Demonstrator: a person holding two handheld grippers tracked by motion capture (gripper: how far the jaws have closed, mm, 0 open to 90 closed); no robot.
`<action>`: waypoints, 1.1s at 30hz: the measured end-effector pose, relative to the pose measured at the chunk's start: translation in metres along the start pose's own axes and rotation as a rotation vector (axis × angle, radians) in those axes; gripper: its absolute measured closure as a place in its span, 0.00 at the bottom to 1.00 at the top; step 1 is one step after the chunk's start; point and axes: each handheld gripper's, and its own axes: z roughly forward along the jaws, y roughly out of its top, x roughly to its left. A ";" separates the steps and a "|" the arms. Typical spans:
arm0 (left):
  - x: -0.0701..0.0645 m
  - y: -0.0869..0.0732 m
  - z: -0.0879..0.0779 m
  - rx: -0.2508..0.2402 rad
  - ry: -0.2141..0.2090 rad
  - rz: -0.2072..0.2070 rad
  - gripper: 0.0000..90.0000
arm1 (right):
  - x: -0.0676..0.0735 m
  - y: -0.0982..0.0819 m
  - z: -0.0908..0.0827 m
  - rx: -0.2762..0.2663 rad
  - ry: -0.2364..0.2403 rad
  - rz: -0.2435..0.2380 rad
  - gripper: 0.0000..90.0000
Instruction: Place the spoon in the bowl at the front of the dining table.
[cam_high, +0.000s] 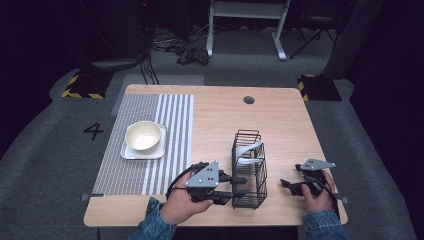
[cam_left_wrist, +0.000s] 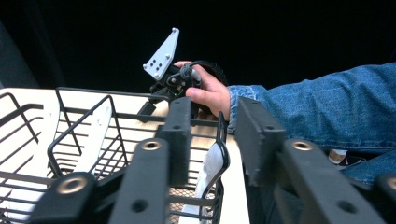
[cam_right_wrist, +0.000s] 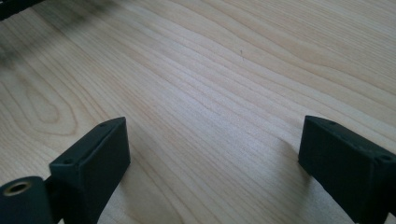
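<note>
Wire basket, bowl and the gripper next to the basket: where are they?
Wire basket (cam_high: 249, 170), high view, on its black wire side.
Bowl (cam_high: 143, 135), high view, on its pale inside.
Left gripper (cam_high: 239, 187), high view, between its fingertips at the basket.

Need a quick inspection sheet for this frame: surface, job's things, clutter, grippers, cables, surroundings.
Surface: wooden table, a striped placemat on its left half, a round dark grommet hole near the far edge.
Job's things: black wire basket upright at centre front, white flat pieces inside it.
Clutter: cream bowl on a square white plate, on the placemat.
Grippers: left gripper at the basket's near-left side, its jaws astride the basket's rim wire; whether the pads press on it I cannot tell. Right gripper open over bare wood, nothing between its jaws.
Cables: black cable looping by the left hand; a tangle on the floor beyond.
Surroundings: grey carpet, white frame legs, hazard-striped bases.
</note>
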 end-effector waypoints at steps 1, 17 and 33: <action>0.001 -0.001 0.000 0.001 -0.001 -0.007 0.78 | 0.000 0.000 0.000 0.000 0.000 0.000 0.10; 0.004 -0.009 0.003 0.011 -0.019 -0.045 0.82 | 0.000 0.000 0.000 0.000 0.000 -0.001 0.10; 0.017 -0.022 0.009 0.043 0.033 -0.084 0.87 | 0.000 0.000 0.000 0.000 0.000 0.000 0.10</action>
